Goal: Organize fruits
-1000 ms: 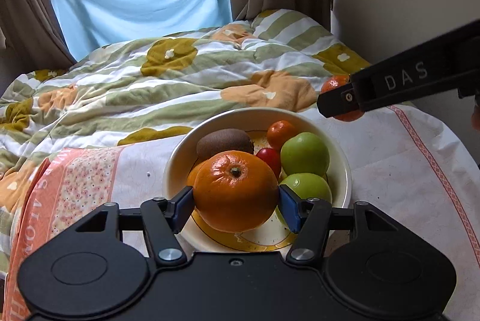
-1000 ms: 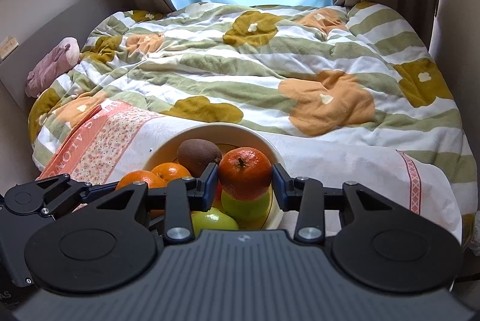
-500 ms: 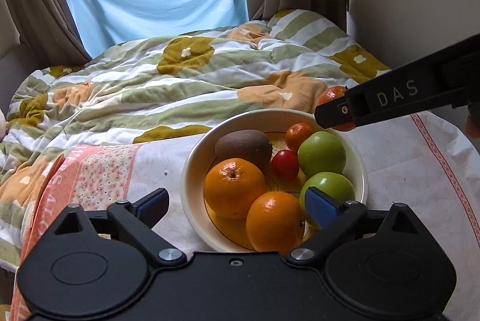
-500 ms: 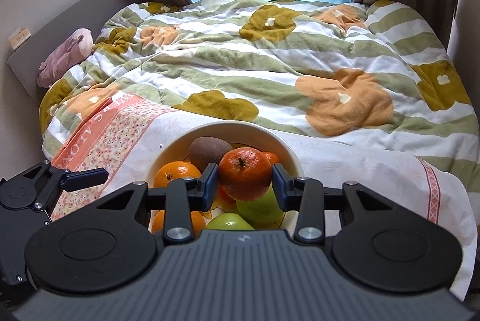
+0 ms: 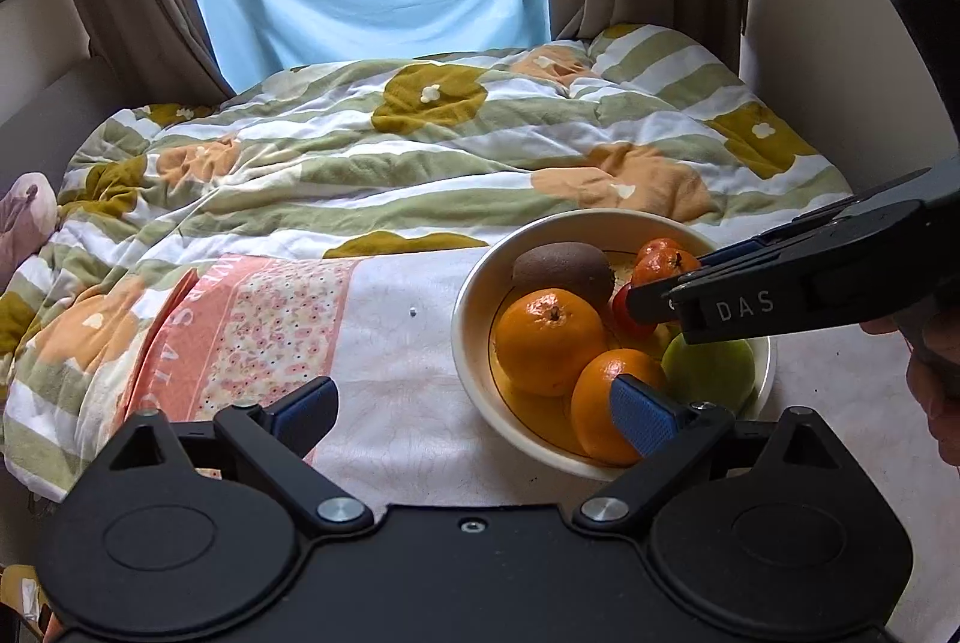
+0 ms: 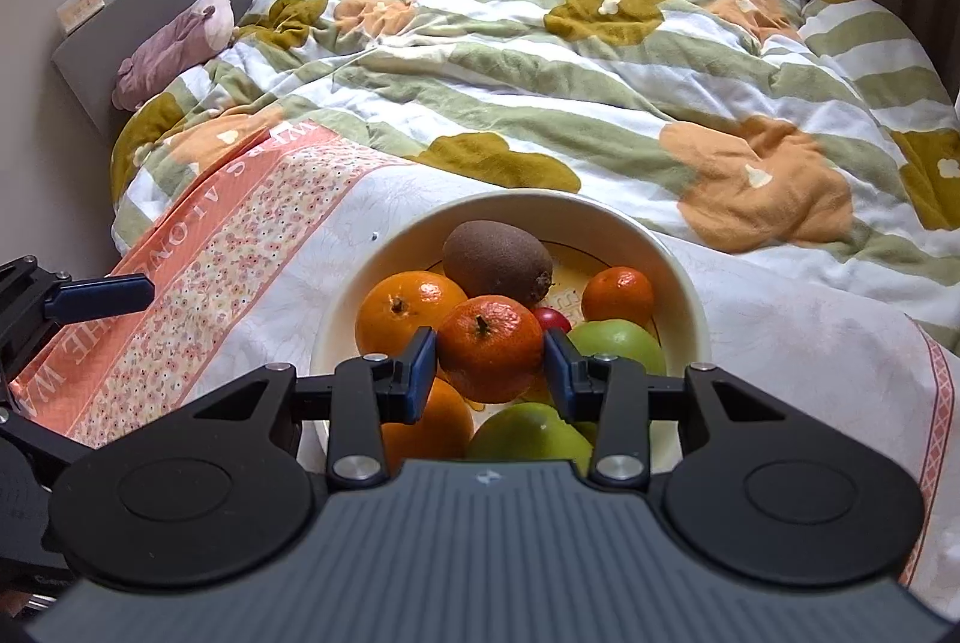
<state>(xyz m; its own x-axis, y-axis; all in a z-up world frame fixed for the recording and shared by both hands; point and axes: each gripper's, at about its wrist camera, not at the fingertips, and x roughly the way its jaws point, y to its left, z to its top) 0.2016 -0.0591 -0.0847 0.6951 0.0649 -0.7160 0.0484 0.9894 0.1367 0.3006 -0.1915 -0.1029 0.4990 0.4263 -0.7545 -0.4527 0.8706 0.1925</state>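
L gripper [image 5: 474,412] has let go of orange [image 5: 618,415], jaws spread, empty. Bowl [image 6: 666,253]: kiwi [image 6: 497,262] at 12, apples at 4. R gripper [image 6: 489,370] pinches mandarin [image 6: 489,346].

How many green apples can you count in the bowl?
2. One green apple lies against the bowl's right wall; the second apple sits at its near rim. Others may be hidden beneath.

A: Bowl [image 6: 681,283]? Fruit?
B: Glazed ceramic, glossy. Kiwi [image 6: 497,262] fuzzy matt; tangerine [image 6: 489,347] dimpled w/ slight sheen.
A: Quilt [image 5: 384,163]?
B: Soft cloth, crinkled. Right gripper [image 6: 489,373] matt black plastic, ribbed blue pads.
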